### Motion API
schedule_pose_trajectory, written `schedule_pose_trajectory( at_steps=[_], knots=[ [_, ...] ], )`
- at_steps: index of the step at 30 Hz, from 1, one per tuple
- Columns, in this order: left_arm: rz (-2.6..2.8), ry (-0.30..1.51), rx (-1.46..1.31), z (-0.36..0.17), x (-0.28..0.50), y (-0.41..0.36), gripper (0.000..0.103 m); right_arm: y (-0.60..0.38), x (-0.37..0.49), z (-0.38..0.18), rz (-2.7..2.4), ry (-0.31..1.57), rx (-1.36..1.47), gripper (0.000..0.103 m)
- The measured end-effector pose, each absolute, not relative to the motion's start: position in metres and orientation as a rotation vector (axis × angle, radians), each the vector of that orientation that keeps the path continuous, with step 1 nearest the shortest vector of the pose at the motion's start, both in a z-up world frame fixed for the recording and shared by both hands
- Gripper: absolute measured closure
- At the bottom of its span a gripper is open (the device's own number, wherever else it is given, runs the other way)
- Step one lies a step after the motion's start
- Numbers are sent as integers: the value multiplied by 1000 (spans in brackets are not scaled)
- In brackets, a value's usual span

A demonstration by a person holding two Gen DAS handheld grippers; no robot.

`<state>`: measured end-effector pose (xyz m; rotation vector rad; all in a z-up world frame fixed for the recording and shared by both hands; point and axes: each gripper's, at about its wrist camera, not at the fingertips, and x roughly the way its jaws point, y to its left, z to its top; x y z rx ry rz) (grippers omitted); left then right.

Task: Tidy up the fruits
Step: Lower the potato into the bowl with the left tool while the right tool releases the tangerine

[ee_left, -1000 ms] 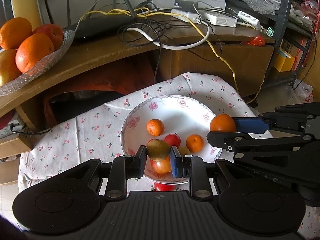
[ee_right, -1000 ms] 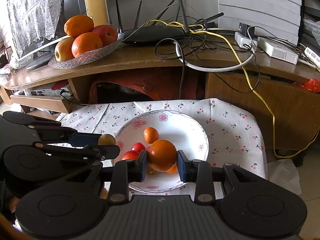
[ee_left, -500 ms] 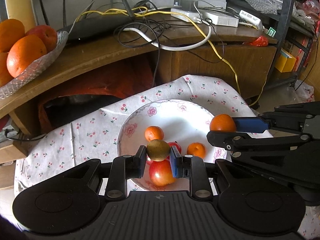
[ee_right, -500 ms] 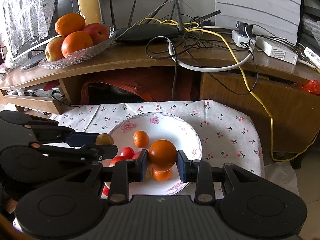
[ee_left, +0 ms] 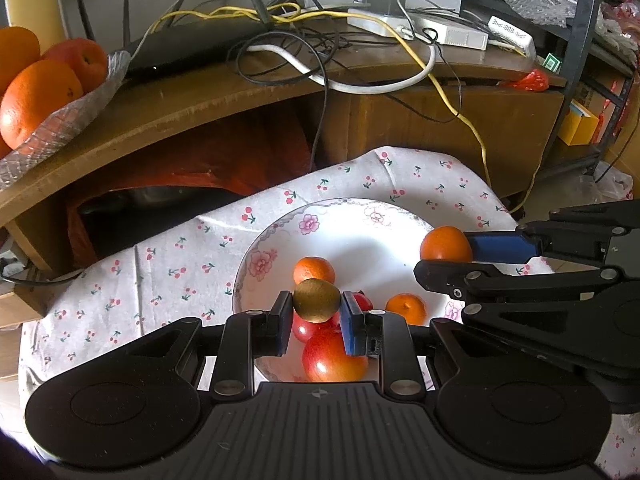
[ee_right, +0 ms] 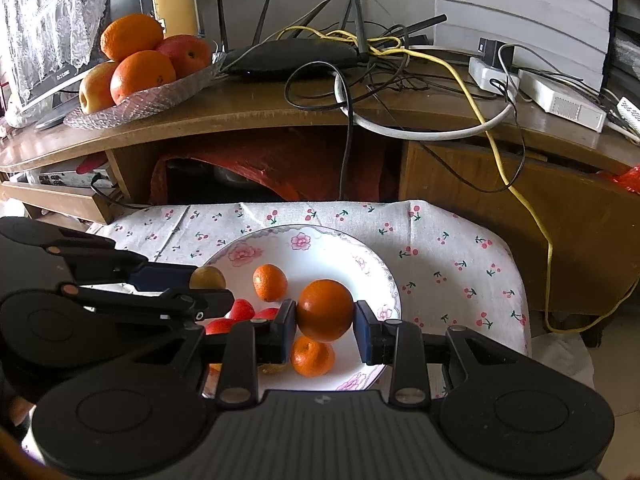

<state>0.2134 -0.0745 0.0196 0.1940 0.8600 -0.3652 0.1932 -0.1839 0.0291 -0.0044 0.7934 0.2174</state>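
From the left wrist view, our left gripper (ee_left: pixel 316 316) has its fingers clamped on a small brown kiwi (ee_left: pixel 316 300), held above the near edge of the flowered plate (ee_left: pixel 360 216). Directly below the kiwi lie a red apple (ee_left: pixel 334 358) and two small tangerines, one at (ee_left: pixel 314 270). To the right, our right gripper (ee_left: pixel 448 258) enters from the side with an orange (ee_left: pixel 446 243) clamped in its fingers, over the plate's right rim.

From the right wrist view, the orange (ee_right: pixel 325 310) sits squeezed between the fingers of our right gripper (ee_right: pixel 325 320), above a tangerine (ee_right: pixel 312 356) on the plate (ee_right: pixel 372 256). Our left gripper (ee_right: pixel 208 284) reaches in from the left with the kiwi (ee_right: pixel 207 278). The glass fruit dish (ee_right: pixel 160 96) stands on the wooden tabletop (ee_right: pixel 280 110), up, beyond and to the left of both loads. We judge it the likely goal; our left gripper seems nearer to it.
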Motion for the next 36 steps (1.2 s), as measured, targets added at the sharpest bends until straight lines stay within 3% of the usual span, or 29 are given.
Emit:
schedule_pose_trajectory(
  at_steps=[36],
  knots=[
    [-355, 906, 201, -14, 243, -75, 70, -182, 237, -10, 231, 852, -40, 71]
  ],
)
